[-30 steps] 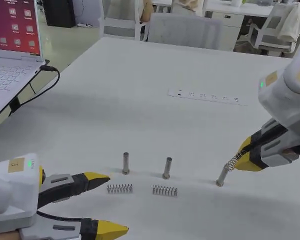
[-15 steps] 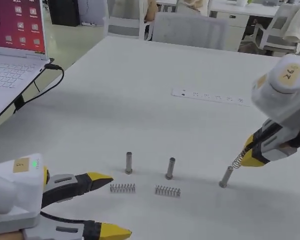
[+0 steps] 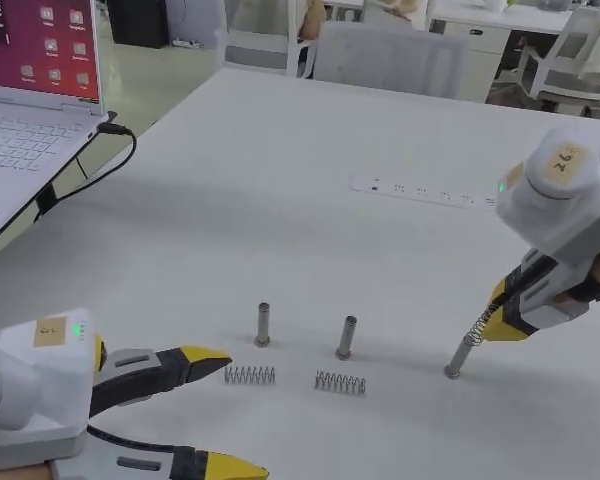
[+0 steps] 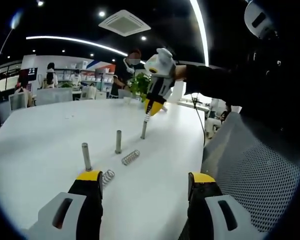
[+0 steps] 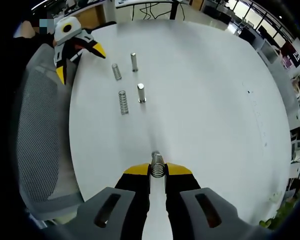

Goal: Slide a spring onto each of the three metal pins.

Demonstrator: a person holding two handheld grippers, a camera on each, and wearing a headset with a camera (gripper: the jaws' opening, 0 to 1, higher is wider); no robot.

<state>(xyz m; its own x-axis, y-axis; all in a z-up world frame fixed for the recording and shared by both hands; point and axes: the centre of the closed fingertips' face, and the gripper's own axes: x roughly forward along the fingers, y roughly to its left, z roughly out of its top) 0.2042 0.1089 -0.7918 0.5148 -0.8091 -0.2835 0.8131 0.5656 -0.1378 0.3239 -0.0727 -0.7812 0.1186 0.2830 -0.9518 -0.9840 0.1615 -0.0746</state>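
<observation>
Now at the third pin: a spring meets its post

Pinched between the yellow-tipped jaws of the right gripper [image 3: 498, 322], a small coiled steel spring [image 3: 477, 326] slants down to the top of the rightmost grey metal pin [image 3: 457, 358], which stands on the white tabletop [image 3: 280, 180]. Whether the coil has passed over the pin's tip cannot be told. Seen from the right gripper view, the jaws sit close together with the spring end-on between them.

To the left, in the same row, the middle pin [image 3: 346, 338] and the leftmost pin [image 3: 263, 325] stand bare. Just in front of each, a loose spring lies flat on the table: one spring [image 3: 340, 382] before the middle pin, another spring [image 3: 250, 374] before the leftmost.

Near the table's front edge the left gripper [image 3: 246, 412] hovers with its jaws spread wide and nothing between them, one yellow tip close to the nearer loose spring. Farther back lies a white power strip [image 3: 425, 192], and at the left edge an open laptop [image 3: 30, 90] trails a black cable [image 3: 90, 170].
</observation>
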